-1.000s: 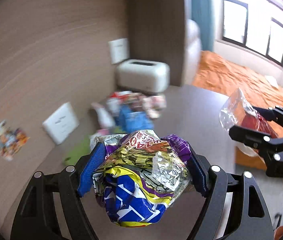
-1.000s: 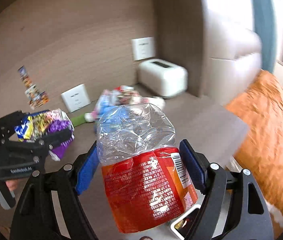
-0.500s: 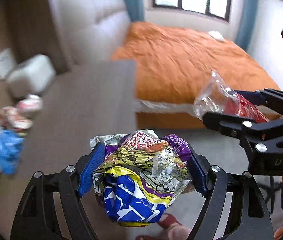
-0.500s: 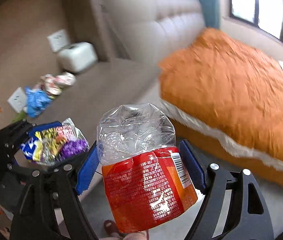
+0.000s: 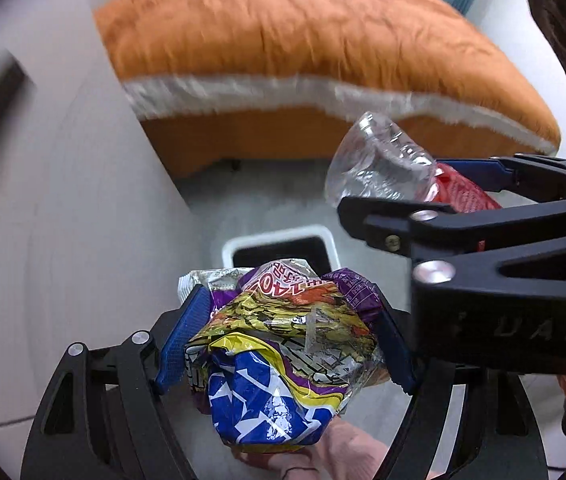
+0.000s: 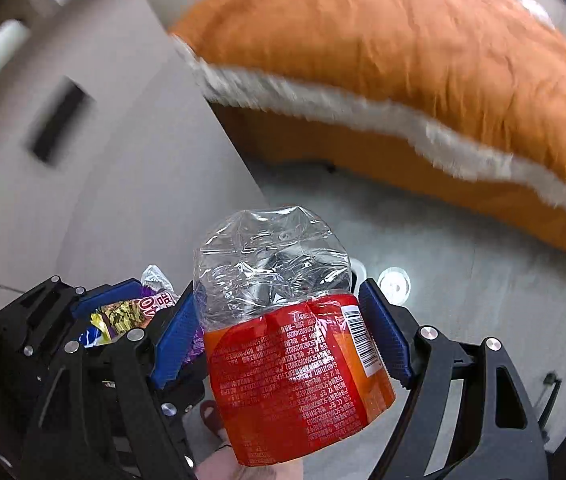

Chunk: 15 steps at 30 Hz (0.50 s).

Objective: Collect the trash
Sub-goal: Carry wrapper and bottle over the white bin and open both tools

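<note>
My left gripper [image 5: 287, 336] is shut on a bunch of crumpled snack wrappers [image 5: 283, 356], blue, yellow and purple, above the floor. A white trash bin [image 5: 279, 246] with a dark inside stands on the floor just beyond the wrappers. My right gripper [image 6: 283, 332] is shut on a crushed clear plastic bottle [image 6: 283, 320] with a red label. In the left wrist view the right gripper [image 5: 423, 196] and the bottle [image 5: 383, 164] are at the right, above and right of the bin. In the right wrist view the left gripper [image 6: 123, 308] and the wrappers [image 6: 123, 312] sit low at the left.
A bed with an orange cover [image 5: 303, 40] fills the top of both views, its edge [image 6: 363, 108] near the bin. A light cabinet side [image 5: 63, 200] rises at the left. The floor [image 6: 463, 280] is grey. A foot [image 5: 343, 452] shows below the grippers.
Both grippers have swung away from the desk and tilted down toward the floor. The bed is closer, and the white bin has come into view under the wrappers. Both grips are unchanged.
</note>
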{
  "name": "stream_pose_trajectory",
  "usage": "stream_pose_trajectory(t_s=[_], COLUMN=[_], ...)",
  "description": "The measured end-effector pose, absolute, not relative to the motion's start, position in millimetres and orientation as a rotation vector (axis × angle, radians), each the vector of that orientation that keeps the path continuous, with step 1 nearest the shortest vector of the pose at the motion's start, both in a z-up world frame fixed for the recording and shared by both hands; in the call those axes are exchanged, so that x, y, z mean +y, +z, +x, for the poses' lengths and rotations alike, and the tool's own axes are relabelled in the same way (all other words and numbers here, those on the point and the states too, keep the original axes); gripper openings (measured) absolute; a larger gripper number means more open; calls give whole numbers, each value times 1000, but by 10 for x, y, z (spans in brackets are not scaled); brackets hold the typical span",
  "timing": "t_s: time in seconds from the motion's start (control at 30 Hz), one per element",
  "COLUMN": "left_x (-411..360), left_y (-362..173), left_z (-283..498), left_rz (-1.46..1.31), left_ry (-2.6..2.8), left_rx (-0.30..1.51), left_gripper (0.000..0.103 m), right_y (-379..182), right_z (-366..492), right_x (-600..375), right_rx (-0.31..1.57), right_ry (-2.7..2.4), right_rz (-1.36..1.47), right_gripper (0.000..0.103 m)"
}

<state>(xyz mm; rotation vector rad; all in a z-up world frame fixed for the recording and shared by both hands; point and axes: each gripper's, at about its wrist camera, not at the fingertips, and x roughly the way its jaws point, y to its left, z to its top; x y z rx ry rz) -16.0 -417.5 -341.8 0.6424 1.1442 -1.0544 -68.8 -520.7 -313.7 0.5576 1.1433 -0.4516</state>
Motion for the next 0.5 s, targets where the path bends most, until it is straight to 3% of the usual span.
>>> stream_pose_trajectory(t_s=[0.33,0.37,0.4,0.43,0.47,0.5], left_x=[-4402,-4394,-4385,-4401,-4399,-4424], left_y=[-5196,-5325,-5434,-5524,-5643,-5688], left_z=[-66,-58,-45,-20,-9,-22], left_rz=[667,655,640,634,645,650], left_ry=[-1038,-1043,-1050,-1051,-1026,-1016], left_rx=[1302,1317,1338,1359,1366,1364], left_gripper=[77,79,88,95,98,98], right_y=[-4958,-5102,-5225,-5332,-5400,-5464], right_z=[-472,-463,-461,-462,-466,-476], right_x=[-5459,-5464,-5459,-5451,-5437,-5415], right_rx=[1273,1285,1296,1311,1324,1337], right_ry=[-444,-441,-440,-440,-442,-447], right_rz=[620,616,607,592,579,565], right_gripper=[79,79,79,82,99,98])
